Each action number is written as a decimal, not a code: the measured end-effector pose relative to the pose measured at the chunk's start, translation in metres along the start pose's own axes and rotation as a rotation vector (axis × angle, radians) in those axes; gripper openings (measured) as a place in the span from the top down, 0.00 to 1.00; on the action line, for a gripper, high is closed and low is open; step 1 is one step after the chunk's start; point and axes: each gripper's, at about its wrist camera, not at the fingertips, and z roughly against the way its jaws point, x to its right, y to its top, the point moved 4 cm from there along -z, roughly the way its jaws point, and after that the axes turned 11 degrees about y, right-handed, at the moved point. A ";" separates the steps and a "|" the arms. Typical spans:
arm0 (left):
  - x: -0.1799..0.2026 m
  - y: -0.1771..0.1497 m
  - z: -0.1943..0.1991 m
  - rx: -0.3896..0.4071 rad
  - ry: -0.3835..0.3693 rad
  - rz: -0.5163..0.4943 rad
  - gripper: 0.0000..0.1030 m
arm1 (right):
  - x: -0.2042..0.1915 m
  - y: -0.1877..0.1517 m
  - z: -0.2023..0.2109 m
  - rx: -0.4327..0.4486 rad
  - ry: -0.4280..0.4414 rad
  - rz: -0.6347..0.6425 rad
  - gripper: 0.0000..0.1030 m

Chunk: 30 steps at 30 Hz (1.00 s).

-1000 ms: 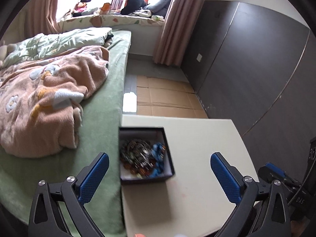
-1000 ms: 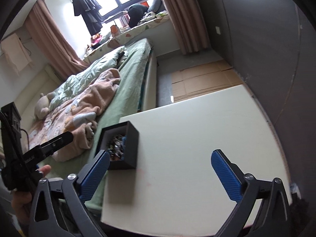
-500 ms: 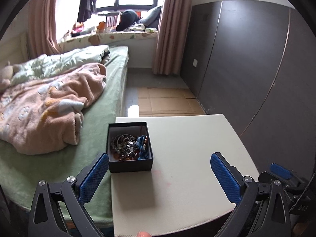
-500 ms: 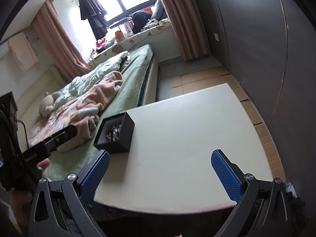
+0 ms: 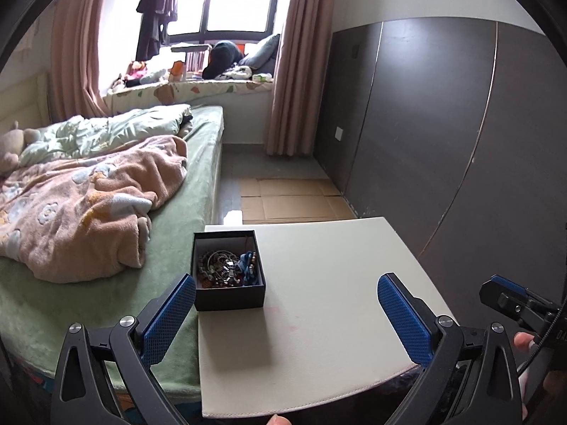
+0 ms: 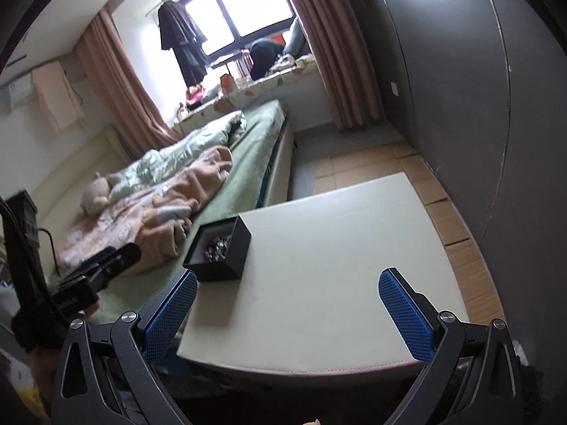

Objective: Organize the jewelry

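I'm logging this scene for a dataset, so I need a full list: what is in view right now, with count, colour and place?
Box: one, black, open, left edge of the table beside the bed.
Jewelry: a tangled pile, silver, brown and blue, inside the box; count unclear.
Table: one, cream, between the bed and the wall.
Bed: one, green sheet, left of the table.
Blanket: one, peach, rumpled on the bed.
Curtains: two, pink, flanking the window.
Cardboard: flattened sheets, tan, on the floor beyond the table.
Wall: dark grey panels, right side.
Left gripper: one, black with blue pads, open, empty.
Right gripper: one, same colours, open, empty.
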 end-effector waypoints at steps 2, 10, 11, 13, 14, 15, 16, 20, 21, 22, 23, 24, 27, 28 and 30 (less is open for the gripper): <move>0.001 0.000 0.002 0.013 -0.002 -0.002 0.01 | 0.002 0.001 0.003 0.004 -0.018 0.003 0.00; 0.001 -0.002 -0.001 0.008 -0.007 0.003 0.01 | 0.007 -0.004 -0.007 -0.041 -0.054 0.018 0.00; 0.001 -0.002 -0.001 0.006 -0.007 0.006 0.01 | 0.005 -0.005 -0.009 -0.054 -0.054 0.029 0.00; -0.001 -0.003 -0.003 -0.001 -0.008 0.010 0.01 | 0.003 -0.008 -0.012 -0.071 -0.058 0.044 0.00; -0.002 -0.003 -0.003 -0.003 -0.009 0.012 0.01 | 0.002 -0.009 -0.013 -0.076 -0.061 0.049 0.00; -0.003 -0.003 -0.003 -0.004 -0.009 0.015 0.01 | 0.001 -0.009 -0.014 -0.079 -0.063 0.050 0.00; -0.003 -0.003 -0.003 -0.005 -0.009 0.018 0.01 | 0.000 -0.009 -0.015 -0.082 -0.063 0.052 0.00; -0.005 -0.003 -0.004 -0.004 -0.010 0.017 0.01 | -0.001 -0.010 -0.017 -0.084 -0.064 0.057 0.00; -0.005 -0.003 -0.004 -0.007 -0.010 0.016 0.01 | -0.001 -0.010 -0.017 -0.084 -0.064 0.057 0.00; -0.005 -0.004 -0.005 -0.010 -0.011 0.017 0.01 | -0.001 -0.010 -0.017 -0.084 -0.064 0.055 0.00; -0.005 -0.004 -0.006 -0.013 -0.014 0.017 0.01 | -0.001 -0.010 -0.017 -0.084 -0.064 0.053 0.00; -0.005 -0.005 -0.006 -0.016 -0.015 0.018 0.01 | -0.001 -0.009 -0.017 -0.085 -0.066 0.049 0.00; -0.005 -0.004 -0.006 -0.016 -0.020 0.014 0.00 | -0.003 -0.007 -0.016 -0.080 -0.064 0.040 0.00; -0.004 -0.004 -0.006 -0.015 -0.019 0.013 0.00 | -0.003 -0.007 -0.016 -0.081 -0.064 0.040 0.00; -0.004 -0.004 -0.006 -0.014 -0.019 0.010 0.01 | -0.003 -0.007 -0.017 -0.088 -0.065 0.042 0.00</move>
